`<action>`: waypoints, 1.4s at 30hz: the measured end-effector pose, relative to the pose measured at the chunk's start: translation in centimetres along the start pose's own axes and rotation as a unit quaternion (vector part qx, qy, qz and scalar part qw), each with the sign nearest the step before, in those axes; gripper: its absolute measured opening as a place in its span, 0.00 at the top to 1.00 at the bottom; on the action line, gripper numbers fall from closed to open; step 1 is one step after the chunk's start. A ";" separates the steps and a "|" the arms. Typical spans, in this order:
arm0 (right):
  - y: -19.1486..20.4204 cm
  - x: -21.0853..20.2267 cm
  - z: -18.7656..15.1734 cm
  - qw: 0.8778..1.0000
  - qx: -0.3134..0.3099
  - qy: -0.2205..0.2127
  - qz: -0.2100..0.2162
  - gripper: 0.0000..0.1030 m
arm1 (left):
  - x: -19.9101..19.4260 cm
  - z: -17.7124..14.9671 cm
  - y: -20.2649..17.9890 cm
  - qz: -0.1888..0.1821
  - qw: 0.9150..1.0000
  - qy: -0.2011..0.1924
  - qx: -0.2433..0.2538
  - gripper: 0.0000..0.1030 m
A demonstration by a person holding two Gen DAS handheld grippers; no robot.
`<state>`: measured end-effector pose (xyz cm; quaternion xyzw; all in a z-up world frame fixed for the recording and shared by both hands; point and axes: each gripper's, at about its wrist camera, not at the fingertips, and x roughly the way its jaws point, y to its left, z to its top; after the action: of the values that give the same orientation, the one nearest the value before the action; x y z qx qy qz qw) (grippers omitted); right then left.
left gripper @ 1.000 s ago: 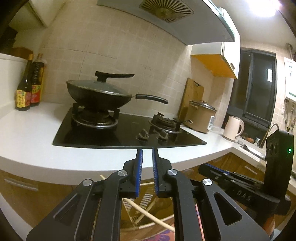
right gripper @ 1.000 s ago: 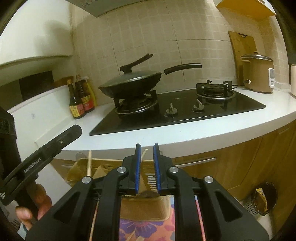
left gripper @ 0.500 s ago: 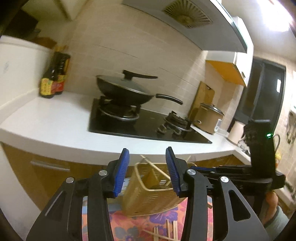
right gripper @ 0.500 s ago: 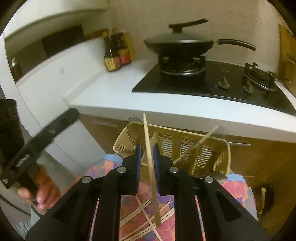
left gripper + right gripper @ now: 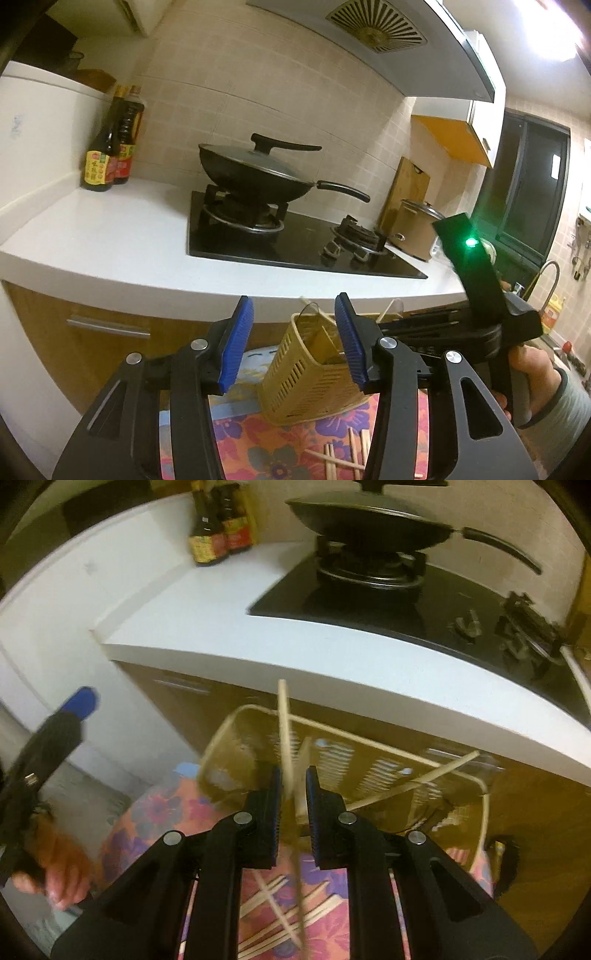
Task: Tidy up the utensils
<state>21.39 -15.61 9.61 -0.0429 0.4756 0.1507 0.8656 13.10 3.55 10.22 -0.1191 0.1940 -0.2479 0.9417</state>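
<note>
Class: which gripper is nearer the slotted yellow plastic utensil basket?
Right. The right gripper is over the slotted yellow plastic utensil basket, shut on a pale wooden chopstick. The left gripper is open, short of it.

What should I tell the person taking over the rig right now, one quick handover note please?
Left gripper: jaws open, empty, aimed at the yellow basket.
Right gripper: one chopstick stands between its nearly closed jaws over the basket; the blur hides whether it is gripped.
Done: at least one stick already leans inside the basket.
Left: drop this chopstick in, then collect the loose chopsticks lying on the floral cloth.
</note>
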 end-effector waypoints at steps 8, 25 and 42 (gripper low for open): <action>-0.3 -2.2 0.1 0.998 0.009 -0.055 -0.016 0.96 | 0.1 -0.4 0.4 -0.011 1.000 0.001 -0.006 0.57; -1.2 -5.1 -1.0 0.904 0.104 -0.398 -0.121 0.96 | 0.7 -1.3 1.5 -0.008 1.000 -0.010 -0.016 0.57; 0.3 -9.1 -8.2 0.912 0.079 -0.387 -0.109 0.52 | 0.7 -1.7 1.1 -0.013 1.000 0.021 -0.007 0.57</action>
<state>10.05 -19.14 12.78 0.0355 0.1062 0.0224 0.9935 13.43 3.92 8.14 -0.1230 0.2141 -0.2615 0.9331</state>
